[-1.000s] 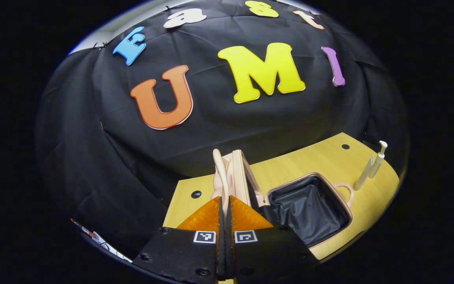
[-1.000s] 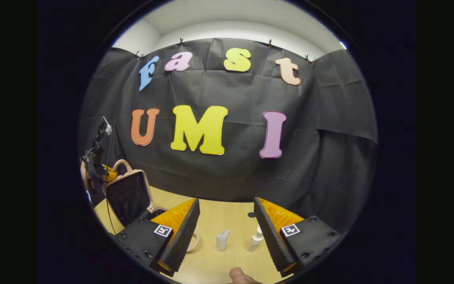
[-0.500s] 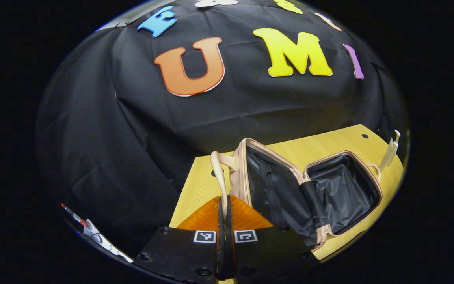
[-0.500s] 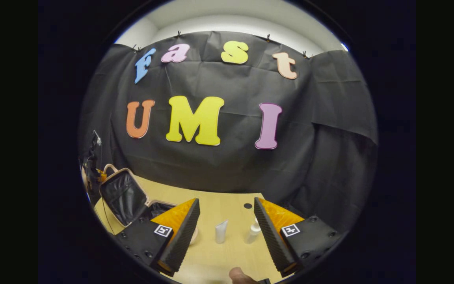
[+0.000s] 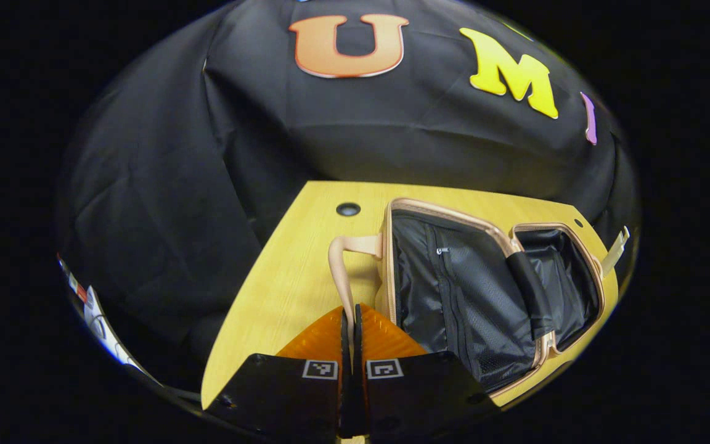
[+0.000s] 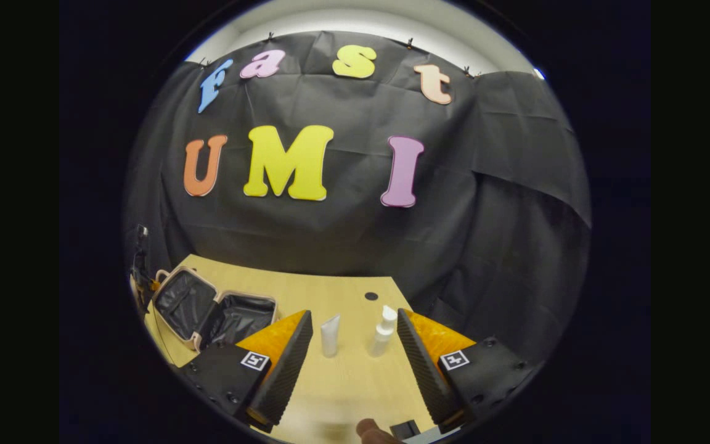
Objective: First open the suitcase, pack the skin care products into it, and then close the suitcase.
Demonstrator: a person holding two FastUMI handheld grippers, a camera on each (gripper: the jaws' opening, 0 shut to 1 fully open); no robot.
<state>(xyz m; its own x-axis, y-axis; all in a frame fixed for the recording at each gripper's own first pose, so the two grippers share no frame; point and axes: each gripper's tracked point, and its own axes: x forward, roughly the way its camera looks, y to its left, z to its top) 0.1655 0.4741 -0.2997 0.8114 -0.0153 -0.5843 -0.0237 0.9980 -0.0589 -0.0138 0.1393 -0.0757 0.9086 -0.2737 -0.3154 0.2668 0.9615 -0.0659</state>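
Table [image 5: 281, 277]: pale wood, backed by black cloth, carrying everything below.

Suitcase [image 5: 453, 290]: lies open near the table's left end, both dark-lined halves facing up, the lid half with its mesh pocket toward the left gripper. Seen small in the right gripper view [image 6: 207, 311], well apart from the products. It sits close to the near table edge; judged risk: a sideways tug on the lid could slide the whole case toward that edge.

Left gripper [image 5: 350, 320]: fingers pressed together on the lid's handle loop [image 5: 339, 271], pinching the strap. Judged risk: pulling the lid past flat strains the hinge or drags the case; a late release could lift the lid back up and half close it.

Right gripper [image 6: 355, 345]: fingers spread wide, holding nothing, hovering over the table with both products in front of the gap.

Spray bottle [image 6: 383, 330]: upright, tall and narrow, just beside the right finger. Judged risk: it is top-heavy; a finger brushing it during approach tips it, and it could roll.

Tube [image 6: 329, 336]: stands upright on its cap, near the left finger. Judged risk: the two stand near each other, so closing on one may knock the other; a soft tube may also squeeze out of a hard pinch.

Opening looks about done; packing is not yet begun.
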